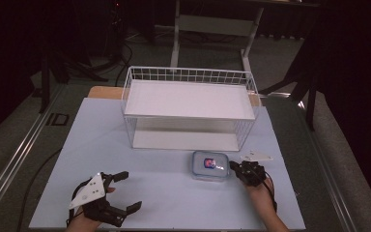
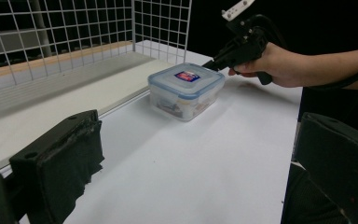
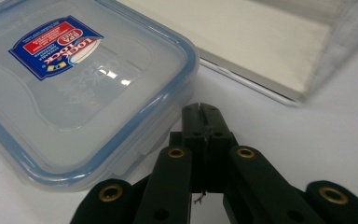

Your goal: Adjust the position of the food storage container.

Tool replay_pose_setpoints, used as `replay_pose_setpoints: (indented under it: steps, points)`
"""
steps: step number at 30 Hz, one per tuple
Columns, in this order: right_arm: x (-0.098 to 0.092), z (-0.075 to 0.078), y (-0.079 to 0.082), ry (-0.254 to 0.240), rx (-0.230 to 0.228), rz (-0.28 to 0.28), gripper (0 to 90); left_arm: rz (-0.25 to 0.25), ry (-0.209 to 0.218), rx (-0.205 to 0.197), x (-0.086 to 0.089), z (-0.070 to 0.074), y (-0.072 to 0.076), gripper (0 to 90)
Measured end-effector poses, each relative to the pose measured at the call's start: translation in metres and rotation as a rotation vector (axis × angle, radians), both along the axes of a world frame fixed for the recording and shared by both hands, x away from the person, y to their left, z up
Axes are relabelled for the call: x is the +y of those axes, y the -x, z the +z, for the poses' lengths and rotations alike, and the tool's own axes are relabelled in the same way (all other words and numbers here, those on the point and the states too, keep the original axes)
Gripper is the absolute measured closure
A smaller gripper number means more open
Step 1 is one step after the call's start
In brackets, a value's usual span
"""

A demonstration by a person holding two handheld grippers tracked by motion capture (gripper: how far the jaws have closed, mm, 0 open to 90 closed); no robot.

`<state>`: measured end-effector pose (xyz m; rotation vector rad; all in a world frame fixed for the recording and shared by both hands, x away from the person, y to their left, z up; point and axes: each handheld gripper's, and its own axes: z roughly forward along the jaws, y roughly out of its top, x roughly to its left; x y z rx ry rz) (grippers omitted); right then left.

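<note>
A clear plastic food box (image 1: 210, 165) with a blue-rimmed lid and a red and blue label lies on the white table, just in front of the wire basket. The same box (image 2: 186, 88) appears across the table in the left gripper view and close up as box (image 3: 74, 84) in the right gripper view. My right gripper (image 1: 232, 166) is shut, jaws pressed together with nothing between them, its tip right at the box's right edge. The right gripper (image 3: 205, 109) sits beside the lid's rim. My left gripper (image 1: 130, 191) rests open at the table's front left, empty.
A white wire basket (image 1: 189, 76) with an upper and a lower shelf stands at the middle back of the table. The white table top (image 1: 174, 203) lies bare between the two hands. Dark floor, stands and cables surround the table.
</note>
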<state>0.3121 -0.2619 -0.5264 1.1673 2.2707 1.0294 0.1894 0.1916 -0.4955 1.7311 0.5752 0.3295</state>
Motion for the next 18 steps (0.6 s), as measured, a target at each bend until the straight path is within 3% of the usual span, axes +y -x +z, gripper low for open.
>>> replay_pose_setpoints:
  steps: [6, 11, 18]
  points:
    - [0.015, 0.001, -0.005, -0.029, 0.011, 0.011, 90.0, 0.004, 0.002, 0.005, 0.001, 0.000, 0.000, 1.9]
    - [0.012, 0.004, 0.002, 0.017, -0.006, -0.009, 89.9, 0.010, -0.001, 0.004, 0.002, -0.001, 0.000, 1.9]
    - [0.018, 0.003, 0.004, 0.010, 0.013, 0.009, 90.0, 0.007, 0.000, 0.007, 0.000, -0.001, -0.001, 1.9]
